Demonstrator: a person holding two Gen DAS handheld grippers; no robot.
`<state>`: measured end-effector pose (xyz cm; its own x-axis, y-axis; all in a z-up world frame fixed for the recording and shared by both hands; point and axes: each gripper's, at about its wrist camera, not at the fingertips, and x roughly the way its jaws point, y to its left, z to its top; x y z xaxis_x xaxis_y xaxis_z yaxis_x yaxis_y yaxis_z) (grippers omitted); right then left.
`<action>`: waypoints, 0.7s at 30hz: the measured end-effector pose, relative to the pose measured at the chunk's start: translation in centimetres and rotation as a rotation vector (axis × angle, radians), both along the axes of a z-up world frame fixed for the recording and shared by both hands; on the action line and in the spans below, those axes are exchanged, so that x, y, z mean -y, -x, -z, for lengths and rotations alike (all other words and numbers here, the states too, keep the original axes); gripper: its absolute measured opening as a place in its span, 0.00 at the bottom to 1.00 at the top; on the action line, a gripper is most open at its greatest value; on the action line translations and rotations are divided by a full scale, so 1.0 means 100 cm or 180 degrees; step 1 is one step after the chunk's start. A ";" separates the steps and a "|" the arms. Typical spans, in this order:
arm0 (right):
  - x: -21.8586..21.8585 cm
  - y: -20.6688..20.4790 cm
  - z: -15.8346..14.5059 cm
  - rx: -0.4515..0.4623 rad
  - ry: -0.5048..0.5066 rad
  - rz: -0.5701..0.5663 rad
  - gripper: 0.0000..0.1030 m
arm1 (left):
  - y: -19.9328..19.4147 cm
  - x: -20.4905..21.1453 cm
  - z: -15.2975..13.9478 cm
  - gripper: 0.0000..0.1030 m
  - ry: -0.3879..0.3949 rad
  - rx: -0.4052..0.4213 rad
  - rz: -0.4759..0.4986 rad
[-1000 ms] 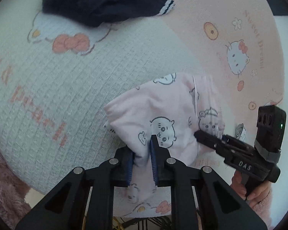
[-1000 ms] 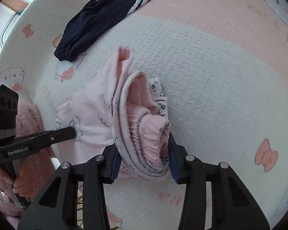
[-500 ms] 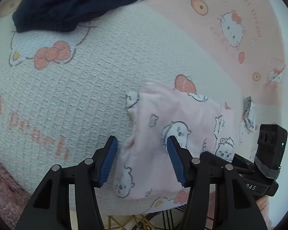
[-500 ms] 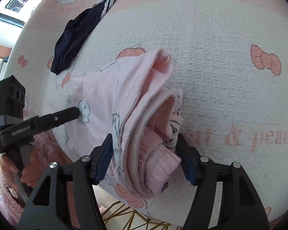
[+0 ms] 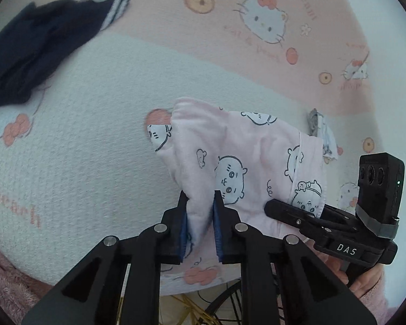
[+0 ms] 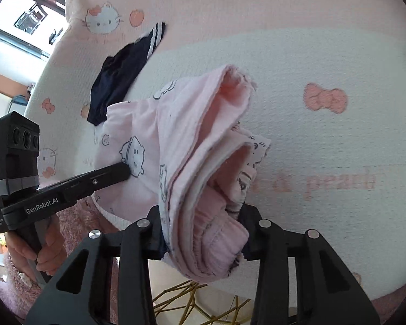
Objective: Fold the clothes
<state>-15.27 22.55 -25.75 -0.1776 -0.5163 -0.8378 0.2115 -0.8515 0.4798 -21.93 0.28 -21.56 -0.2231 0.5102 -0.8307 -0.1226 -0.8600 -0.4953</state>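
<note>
Now pink garment (image 5: 246,162) clamped between closing left gripper (image 5: 200,203) and closing right gripper (image 6: 203,233), bunched above blanket (image 5: 94,135).

"DAS" on right claw (image 5: 284,211); "GenRobot.AI" on left claw (image 6: 121,172); "peach" on blanket (image 6: 338,124)

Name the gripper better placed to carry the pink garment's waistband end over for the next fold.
Right, probably. The right gripper is closing on the bunched elastic waistband of the pink garment, while the left gripper is closing on a thin edge fold.
</note>
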 end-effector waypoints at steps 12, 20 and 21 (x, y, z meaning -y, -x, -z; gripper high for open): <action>-0.259 0.056 -0.051 -0.0358 -0.0311 0.1116 0.38 | 0.051 -0.268 -0.049 0.16 -0.0149 -0.0328 0.0697; -0.379 0.100 -0.046 -0.0573 -0.0475 0.1405 0.38 | 0.077 -0.368 -0.030 0.16 -0.0159 -0.0347 0.0803; -0.387 0.103 -0.038 -0.0552 -0.0463 0.1406 0.38 | 0.080 -0.372 -0.023 0.16 -0.0134 -0.0320 0.0806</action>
<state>-25.60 61.23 -21.93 -0.4963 -0.2401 -0.8343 -0.1185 -0.9333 0.3390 -29.91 37.46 -19.24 -0.1642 0.5939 -0.7876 -0.3814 -0.7746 -0.5046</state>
